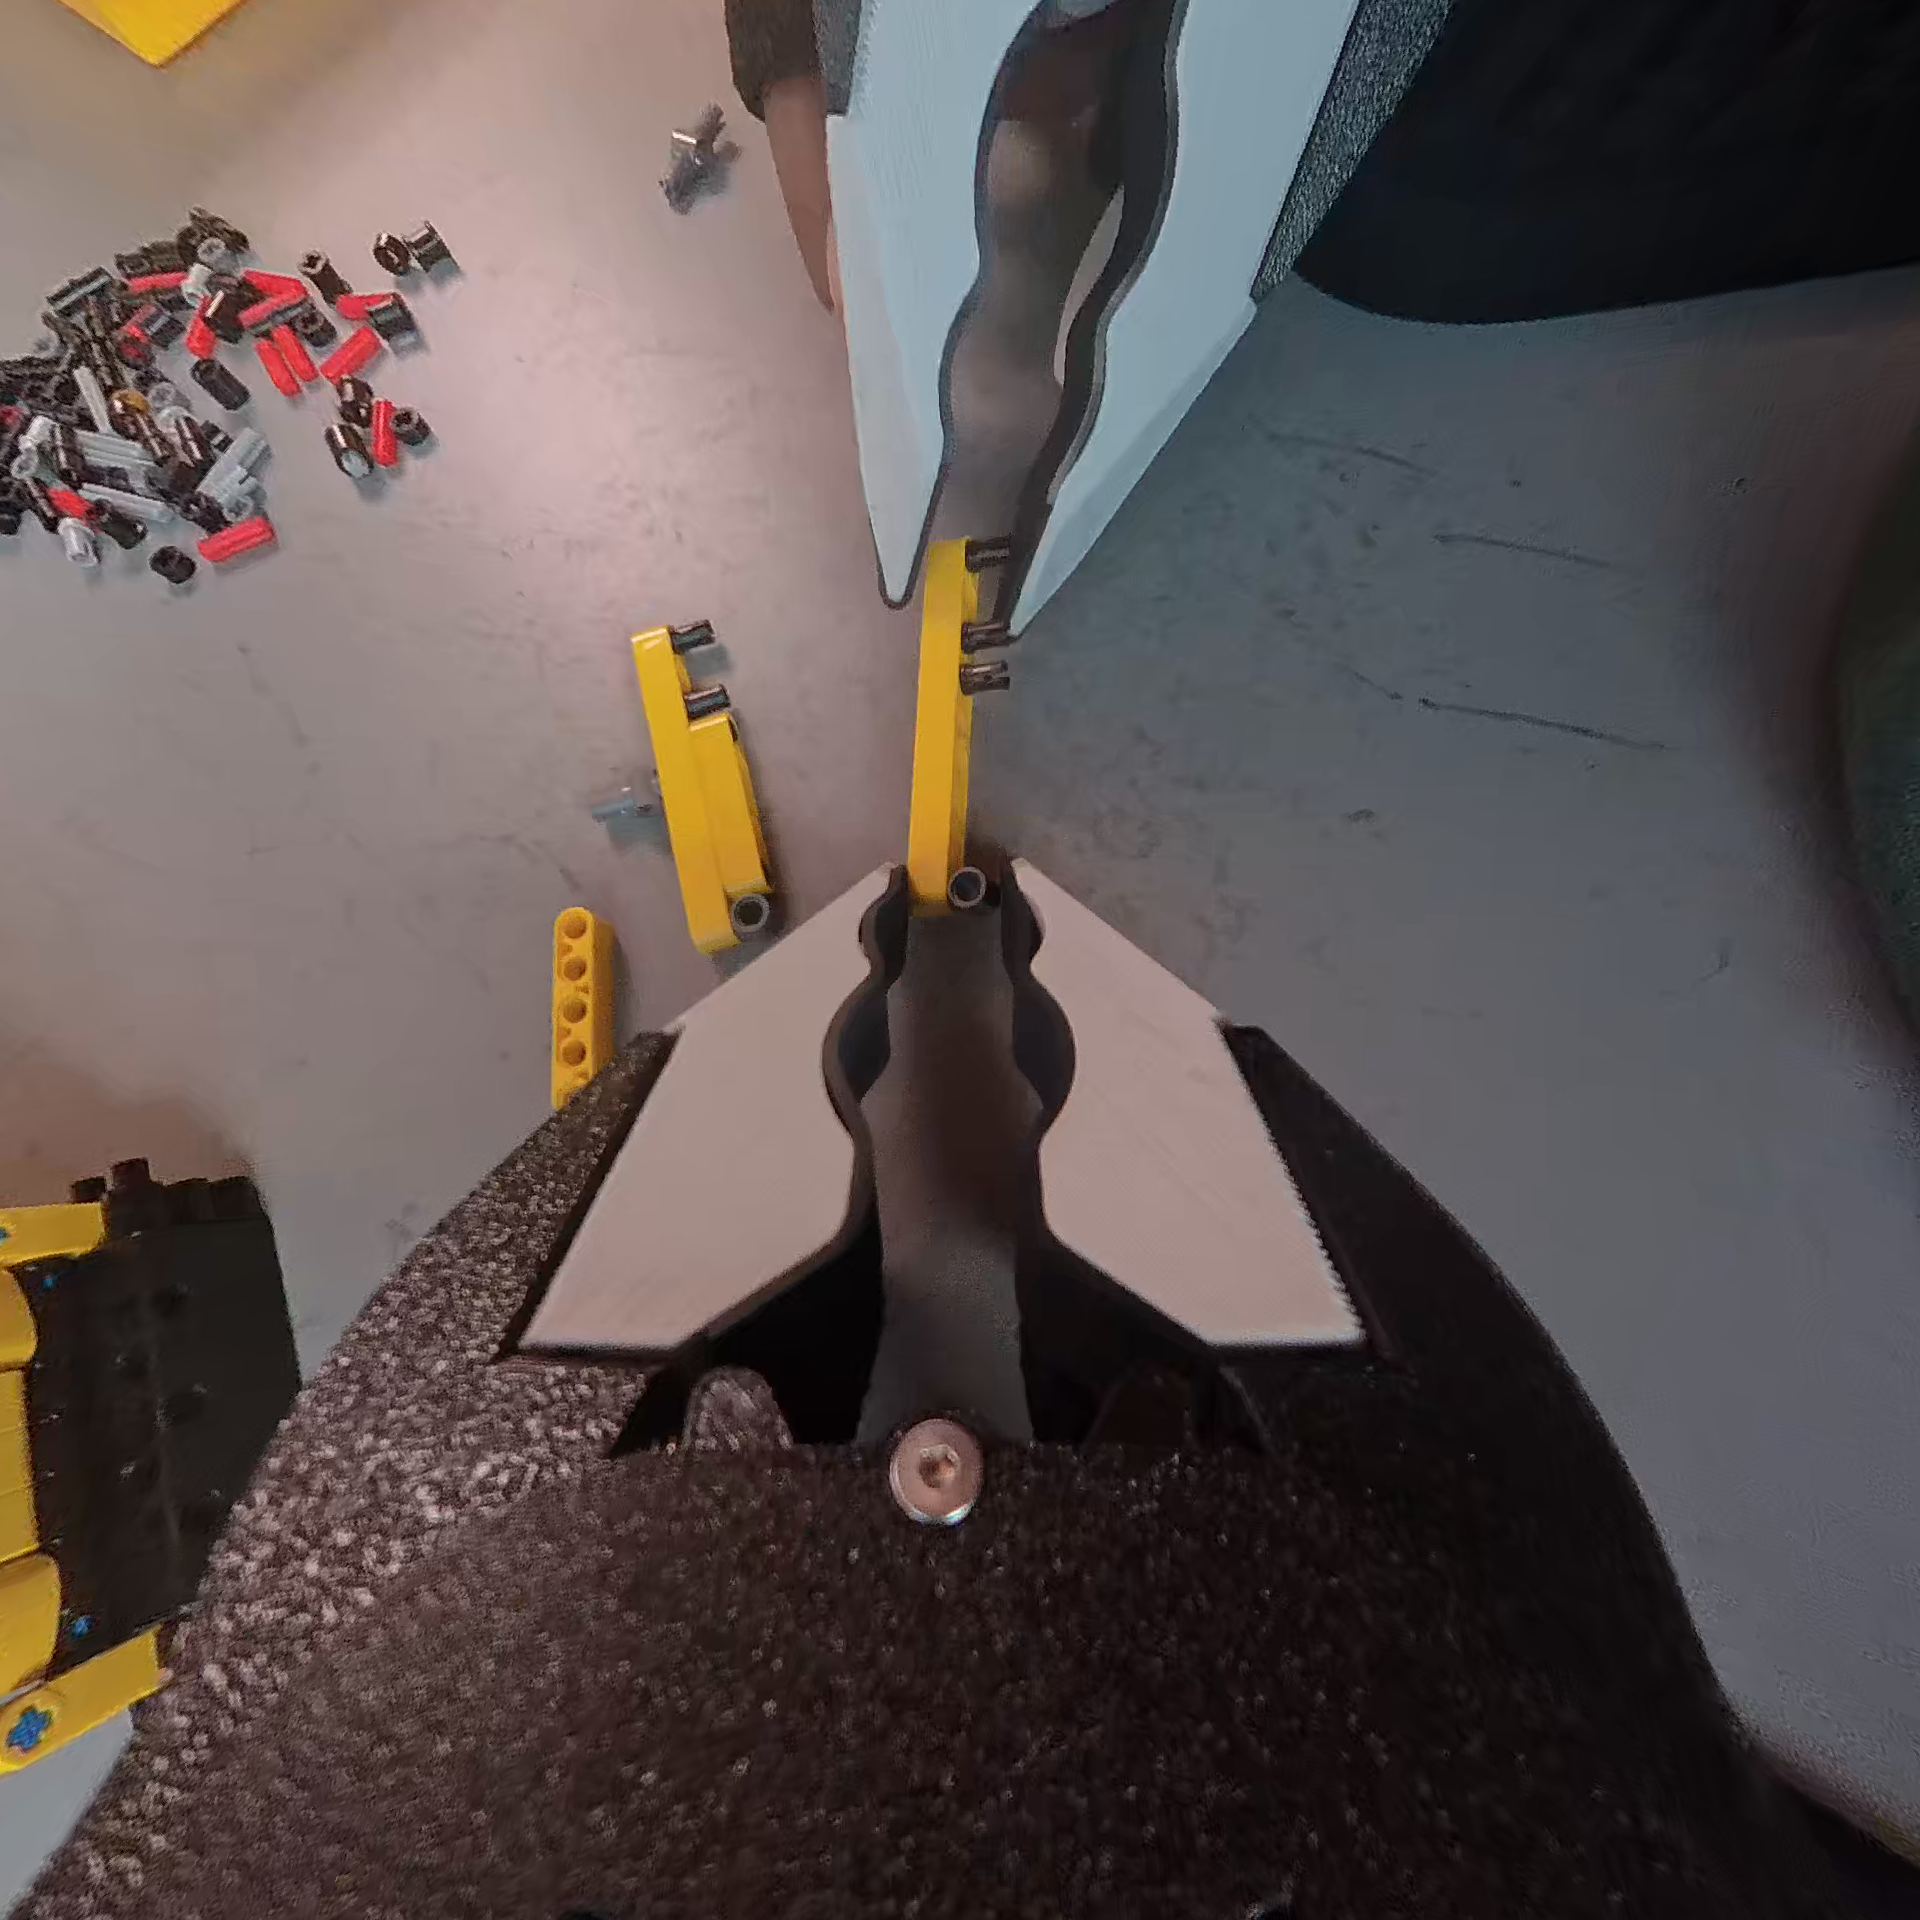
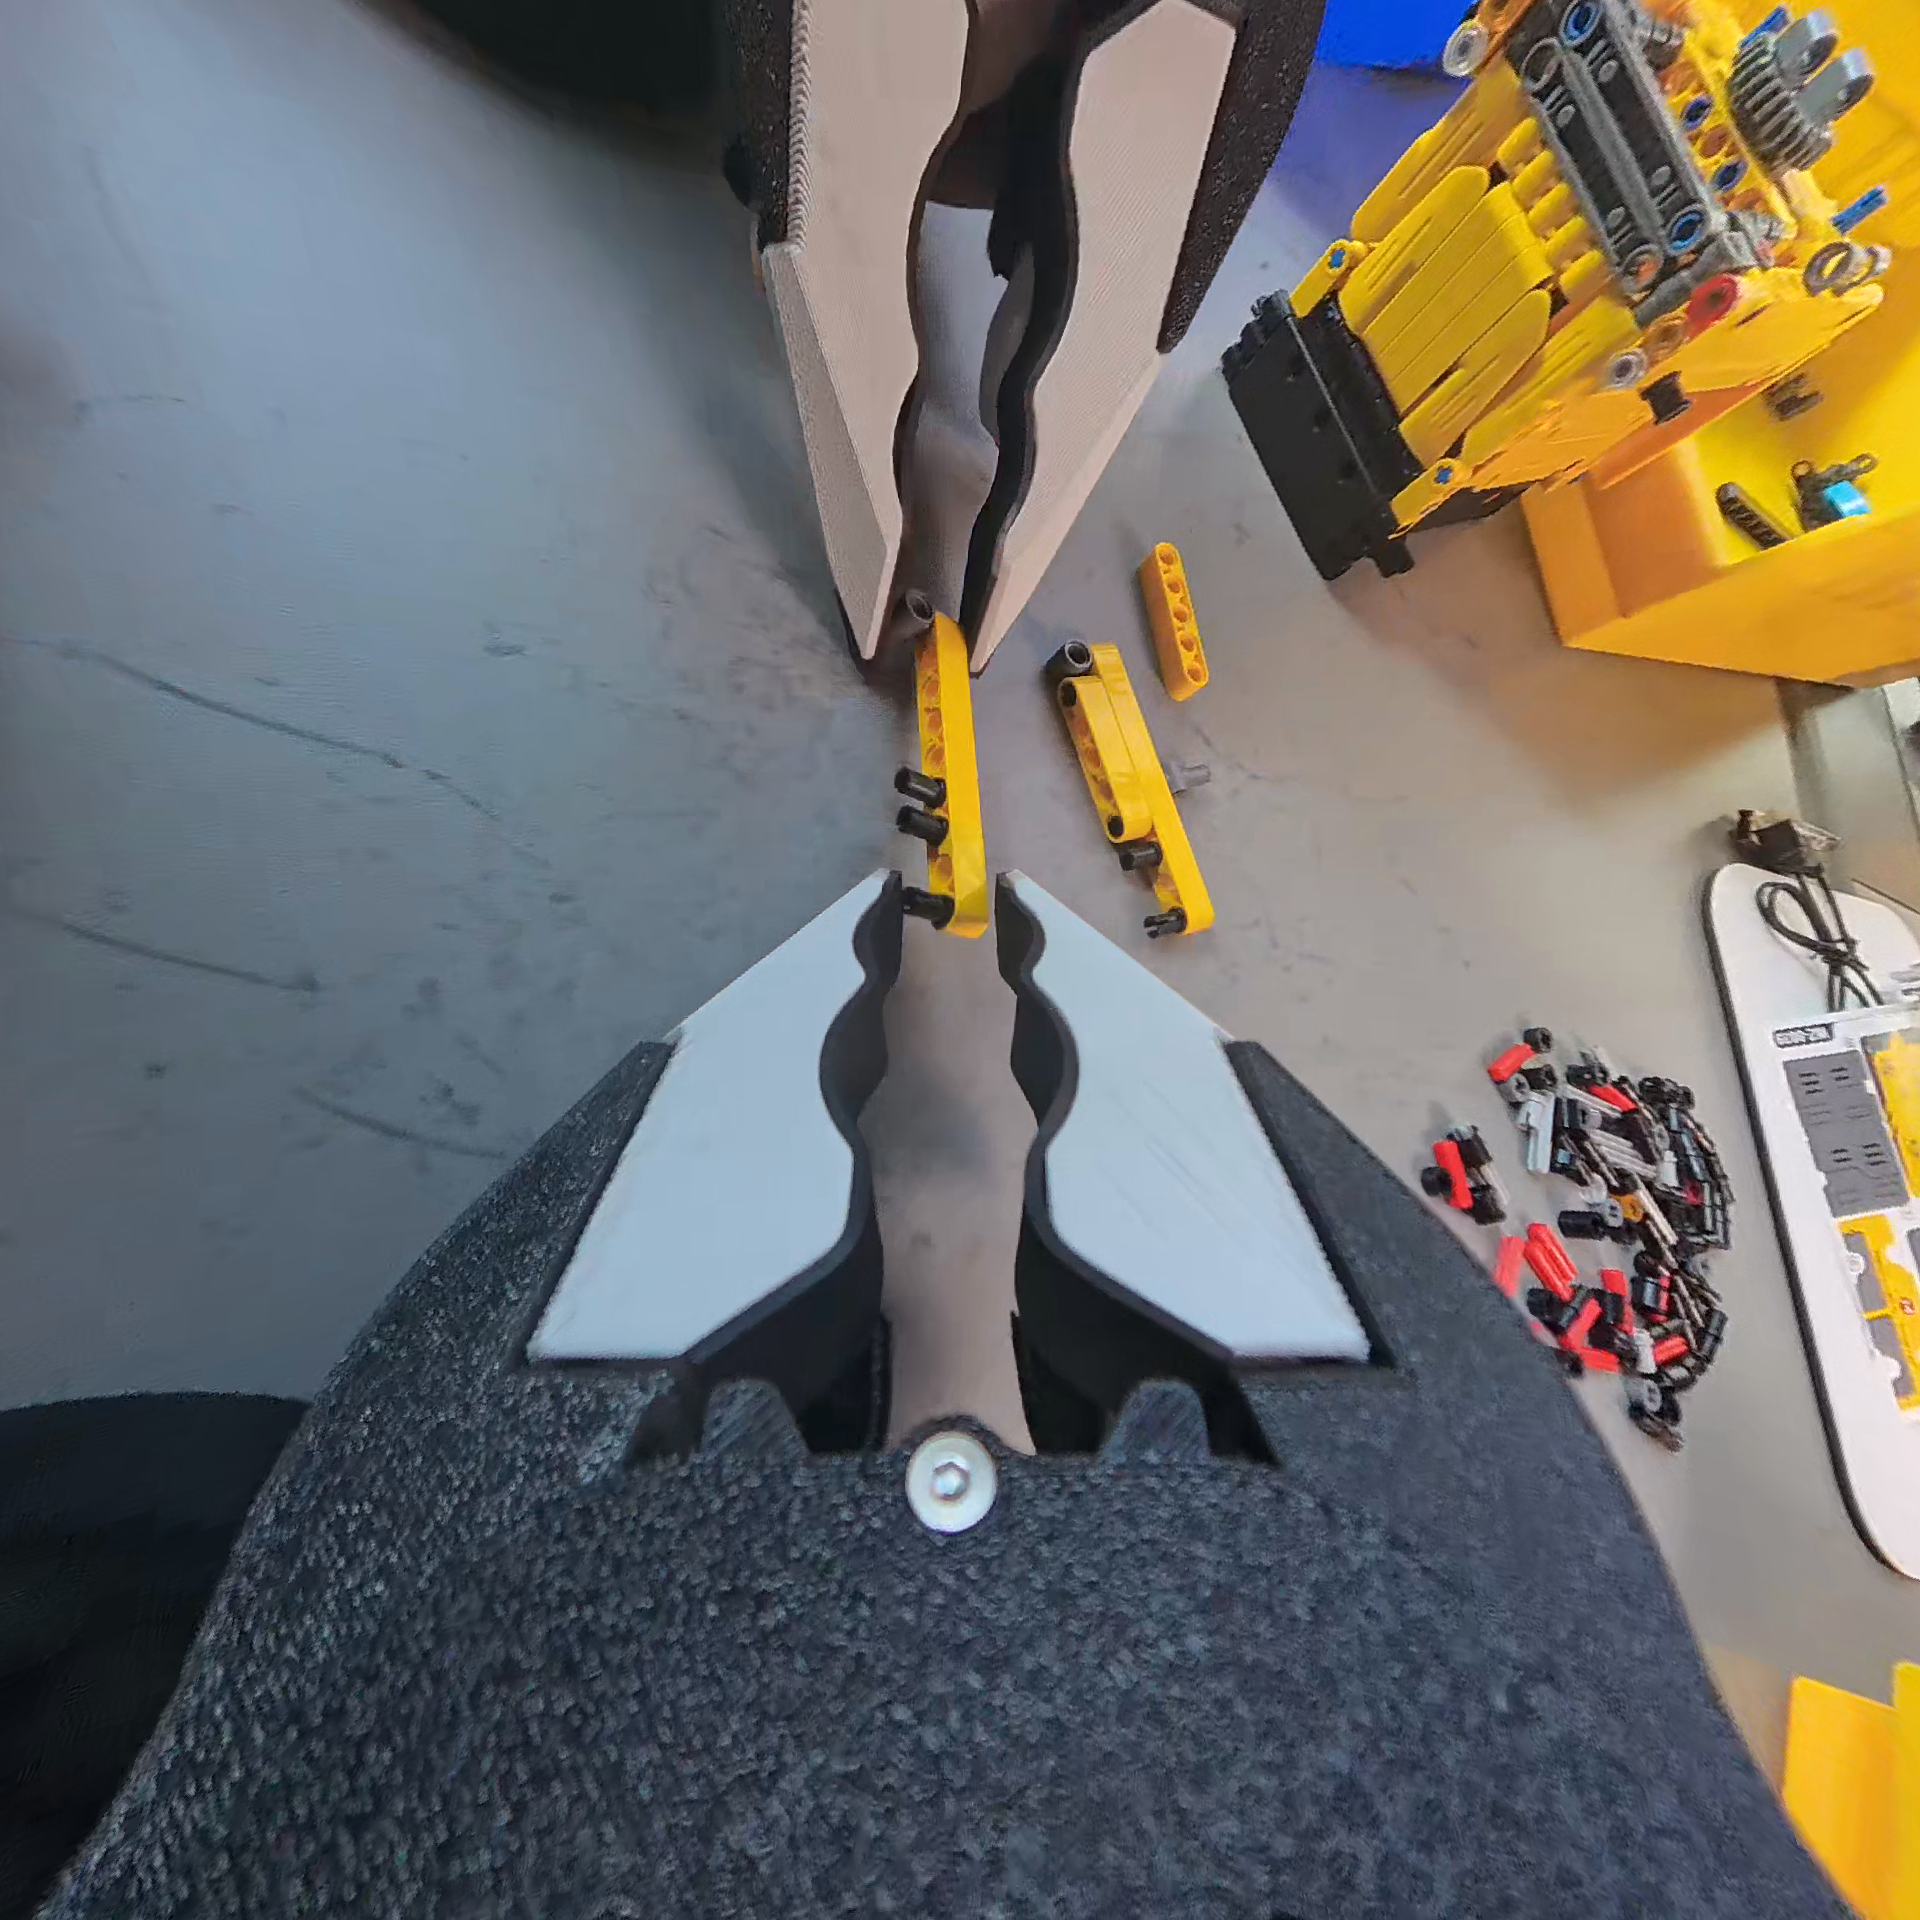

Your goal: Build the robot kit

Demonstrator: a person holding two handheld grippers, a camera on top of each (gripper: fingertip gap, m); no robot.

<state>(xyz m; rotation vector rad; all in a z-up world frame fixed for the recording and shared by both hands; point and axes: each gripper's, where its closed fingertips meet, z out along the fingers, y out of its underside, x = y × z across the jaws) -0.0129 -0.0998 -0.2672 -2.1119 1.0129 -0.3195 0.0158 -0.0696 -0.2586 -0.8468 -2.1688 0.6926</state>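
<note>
Yellow beam [image 1: 940, 727] with black pins [image 1: 984, 678], grey table [image 1: 1455, 727], red, black and grey loose pieces [image 1: 177, 405]

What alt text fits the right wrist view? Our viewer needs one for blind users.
The left gripper pinches the far end of a yellow beam with black pins; the right gripper flanks its near end, jaws parted. Loose pieces lie right.

Long yellow holed beam [image 1: 940, 727] with three black pegs [image 1: 985, 634] sticking from one side, one end pinched in the left gripper [image 1: 951, 883], other end between the right gripper's [image 2: 945, 899] parted fingertips
</note>
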